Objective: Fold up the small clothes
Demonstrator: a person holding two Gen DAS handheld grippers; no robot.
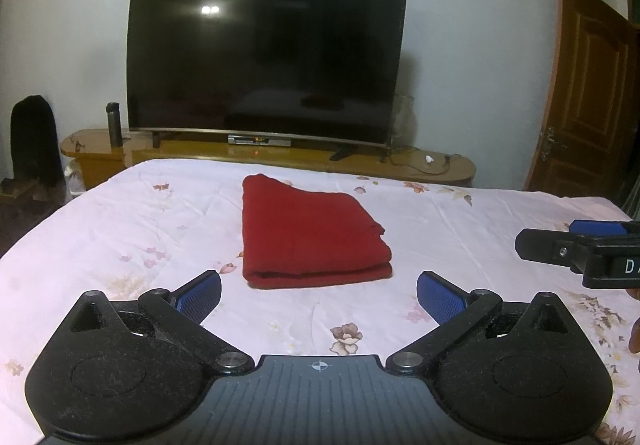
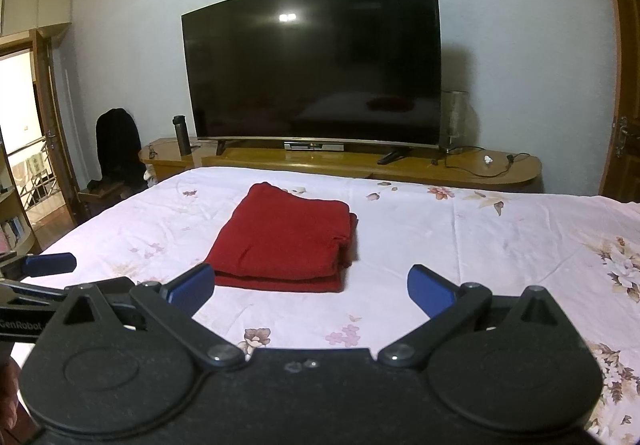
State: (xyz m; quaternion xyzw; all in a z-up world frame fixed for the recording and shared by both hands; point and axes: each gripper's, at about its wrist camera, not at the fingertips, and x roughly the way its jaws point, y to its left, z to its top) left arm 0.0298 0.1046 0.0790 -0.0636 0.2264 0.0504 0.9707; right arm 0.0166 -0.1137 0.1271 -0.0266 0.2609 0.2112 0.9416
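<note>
A red garment (image 1: pixel 308 235) lies folded into a flat rectangle on the pink floral bedsheet (image 1: pixel 120 229). It also shows in the right wrist view (image 2: pixel 284 241). My left gripper (image 1: pixel 319 295) is open and empty, held just short of the garment's near edge. My right gripper (image 2: pixel 311 287) is open and empty, also just short of the near edge, a little to the right. The right gripper shows at the right edge of the left wrist view (image 1: pixel 580 249). The left gripper shows at the left edge of the right wrist view (image 2: pixel 48 265).
A large dark TV (image 1: pixel 264 57) stands on a low wooden cabinet (image 1: pixel 280 157) beyond the bed's far edge. A dark flask (image 1: pixel 114 124) stands on the cabinet's left end. A wooden door (image 1: pixel 584 93) is at the right. A chair with dark clothing (image 2: pixel 118 145) stands left of the bed.
</note>
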